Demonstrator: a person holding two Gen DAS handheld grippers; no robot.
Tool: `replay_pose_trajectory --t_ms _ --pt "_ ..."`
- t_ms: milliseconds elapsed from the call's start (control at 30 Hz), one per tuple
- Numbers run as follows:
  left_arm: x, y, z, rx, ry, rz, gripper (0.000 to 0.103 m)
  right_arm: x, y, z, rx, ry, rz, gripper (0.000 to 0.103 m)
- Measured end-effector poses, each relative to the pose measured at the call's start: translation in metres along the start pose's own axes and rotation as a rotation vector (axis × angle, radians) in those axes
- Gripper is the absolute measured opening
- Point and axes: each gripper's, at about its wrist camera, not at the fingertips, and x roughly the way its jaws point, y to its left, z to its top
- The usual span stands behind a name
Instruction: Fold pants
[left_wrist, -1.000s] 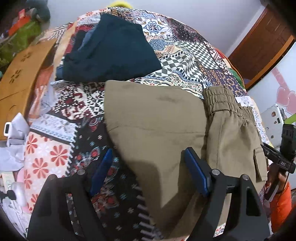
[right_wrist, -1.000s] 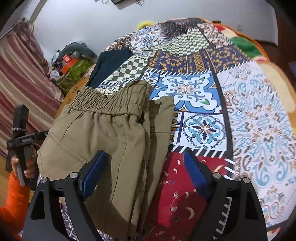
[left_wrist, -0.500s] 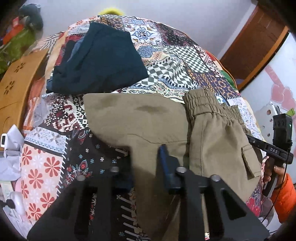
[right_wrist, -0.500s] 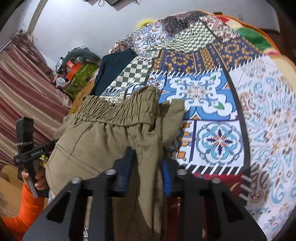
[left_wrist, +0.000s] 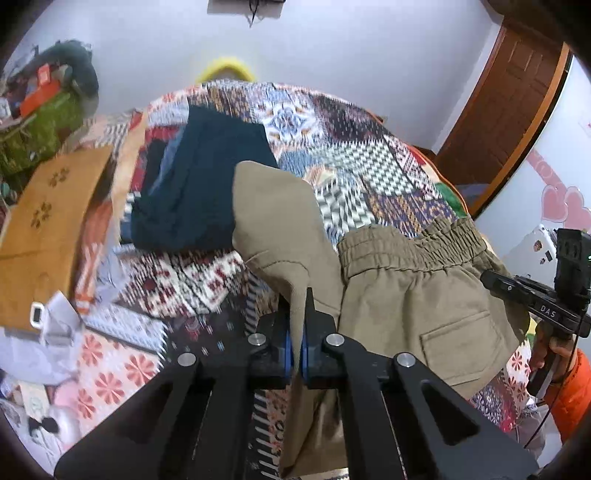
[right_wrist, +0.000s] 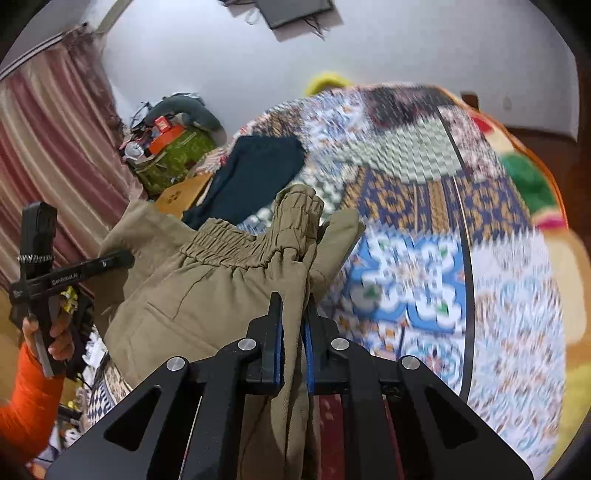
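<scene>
Both grippers, wide apart a second ago, now pinch the pants (left_wrist: 399, 295). Left gripper (left_wrist: 298, 332) and right gripper (right_wrist: 293, 332) lift fabric above the quilt (right_wrist: 461, 258).

Two markings can be read. In the left wrist view, white letters "DAS" stand on the black bar of the right gripper (left_wrist: 546, 314), at the right edge. In the right wrist view, "GenRobot.AI" is printed in white on the black bar of the left gripper (right_wrist: 64, 279), far left.
</scene>
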Motion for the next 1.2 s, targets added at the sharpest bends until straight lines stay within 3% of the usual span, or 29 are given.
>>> replay_pose_trajectory --t_ms 267,533,833,1033,1200 --pt "-0.016 0.022 0.048 0.010 -0.094 0.055 0.003 0.013 0.025 0.057 -0.075 -0.079 -0.006 0.008" --pt "0.002 0.070 0.101 -0.045 -0.126 0.124 0.003 0.056 0.047 0.113 -0.129 -0.119 -0.020 0.008" --pt "0.062 0.122 0.145 -0.097 -0.089 0.231 0.003 0.132 0.063 0.161 -0.135 -0.104 -0.025 0.008" --pt "0.106 0.150 0.156 -0.112 -0.053 0.277 0.003 0.178 0.065 0.170 -0.162 -0.075 -0.070 0.008" --pt "0.149 0.174 0.150 -0.107 0.046 0.335 0.003 0.219 0.056 0.158 -0.154 0.023 -0.091 0.008"
